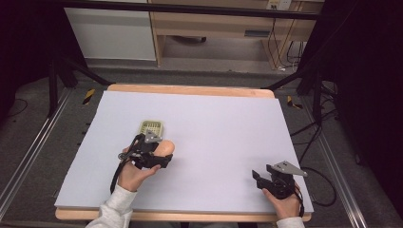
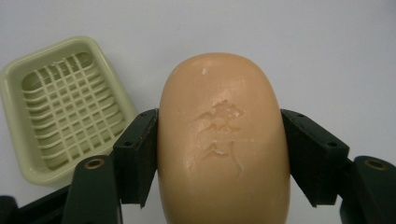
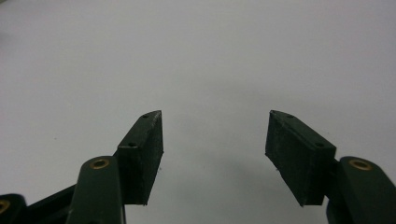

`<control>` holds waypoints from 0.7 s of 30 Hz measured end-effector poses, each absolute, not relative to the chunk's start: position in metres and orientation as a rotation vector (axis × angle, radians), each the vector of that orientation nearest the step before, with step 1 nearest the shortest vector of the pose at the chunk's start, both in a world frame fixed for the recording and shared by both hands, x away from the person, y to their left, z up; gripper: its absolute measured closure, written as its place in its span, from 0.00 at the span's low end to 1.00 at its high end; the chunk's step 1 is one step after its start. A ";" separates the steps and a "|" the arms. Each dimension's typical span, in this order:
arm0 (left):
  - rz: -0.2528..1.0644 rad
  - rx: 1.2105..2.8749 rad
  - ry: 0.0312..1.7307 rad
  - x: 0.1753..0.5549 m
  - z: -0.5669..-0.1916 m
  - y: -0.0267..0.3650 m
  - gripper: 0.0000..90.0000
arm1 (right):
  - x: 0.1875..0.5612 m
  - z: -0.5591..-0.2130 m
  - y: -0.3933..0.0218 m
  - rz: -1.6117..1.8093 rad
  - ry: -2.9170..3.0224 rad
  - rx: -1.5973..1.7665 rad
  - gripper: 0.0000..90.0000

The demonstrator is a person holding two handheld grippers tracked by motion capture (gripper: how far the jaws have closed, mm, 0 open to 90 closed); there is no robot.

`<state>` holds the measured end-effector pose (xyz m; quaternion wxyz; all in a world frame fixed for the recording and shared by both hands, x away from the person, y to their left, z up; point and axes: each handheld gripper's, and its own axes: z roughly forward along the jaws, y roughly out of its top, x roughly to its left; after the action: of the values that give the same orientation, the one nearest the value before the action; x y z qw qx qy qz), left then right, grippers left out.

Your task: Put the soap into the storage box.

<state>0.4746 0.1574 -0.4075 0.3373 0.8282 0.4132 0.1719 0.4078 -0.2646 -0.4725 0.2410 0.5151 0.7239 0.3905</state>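
A peach-coloured bar of soap with a stamped mark on top sits between the pads of my left gripper, which is shut on it. From above, the soap pokes out past the left gripper, just right of and below a pale green soap dish. The dish has a slotted grid floor and nothing in it. My right gripper rests near the front right of the table. Its jaws stand apart around bare surface, right gripper open.
A pale lilac sheet covers the wooden table. A sleeve and hand come in at the bottom left. Beyond the table stand a black frame and wooden furniture, with cables on the floor at the right.
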 end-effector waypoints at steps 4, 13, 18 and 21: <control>0.464 2.150 1.093 0.476 -0.404 0.164 0.35 | 0.408 -0.473 -0.264 1.065 1.981 1.411 0.40; 0.487 2.115 1.124 0.484 -0.398 0.174 0.35 | 0.409 -0.473 -0.264 1.062 1.976 1.407 0.39; 0.498 2.098 1.144 0.491 -0.397 0.178 0.35 | 0.411 -0.473 -0.263 1.060 1.977 1.397 0.39; 0.501 2.092 1.160 0.495 -0.398 0.180 0.35 | 0.411 -0.473 -0.263 1.060 1.974 1.402 0.39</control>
<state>0.4954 0.1799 -0.3982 0.3417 0.8045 0.4460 0.1927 0.4112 -0.2628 -0.4730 0.2468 0.5141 0.7238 0.3885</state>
